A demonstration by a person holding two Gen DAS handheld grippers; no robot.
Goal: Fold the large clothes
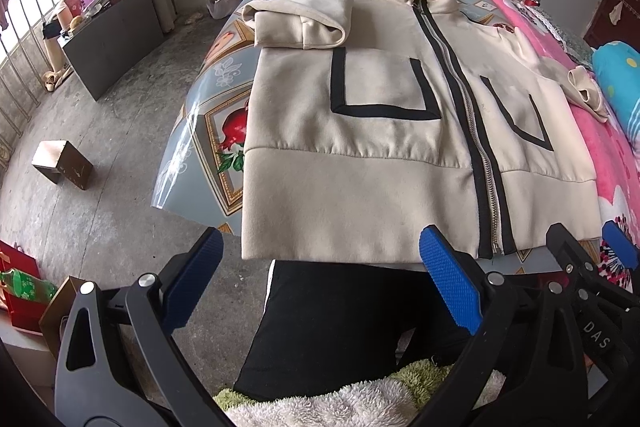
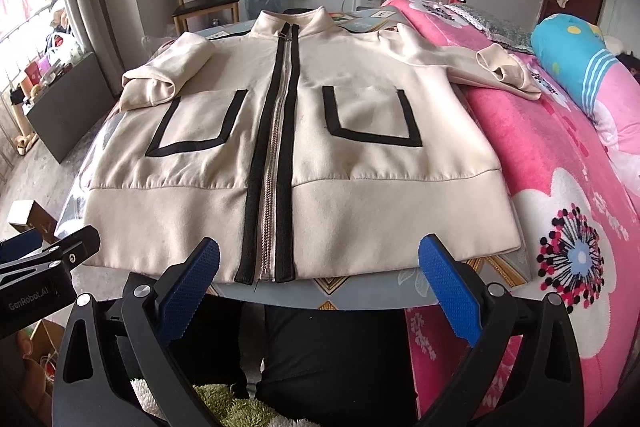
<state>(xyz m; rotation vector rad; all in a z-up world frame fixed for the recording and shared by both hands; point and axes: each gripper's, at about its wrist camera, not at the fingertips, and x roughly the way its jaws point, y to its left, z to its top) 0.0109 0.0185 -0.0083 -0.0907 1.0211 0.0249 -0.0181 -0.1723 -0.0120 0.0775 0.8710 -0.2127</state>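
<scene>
My left gripper [image 1: 320, 283] hangs spread and empty just short of the hem. The jacket [image 2: 304, 147] lies flat, zipped, face up on the table [image 2: 360, 293]. Its left sleeve [image 2: 160, 75] is already folded in; the right sleeve [image 2: 480, 63] trails onto the pink blanket [image 2: 560, 155]. My right gripper [image 2: 320, 283] is spread too. I'd pinch that cuff next, I think, and lay it across the chest.

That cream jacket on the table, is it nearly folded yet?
Barely started. Done: the jacket lies flat, zipped, and one sleeve is already folded in. In hand: nothing; the left gripper and right gripper are open, near the hem. Left: the other sleeve, spread onto the pink blanket, then the body.
</scene>
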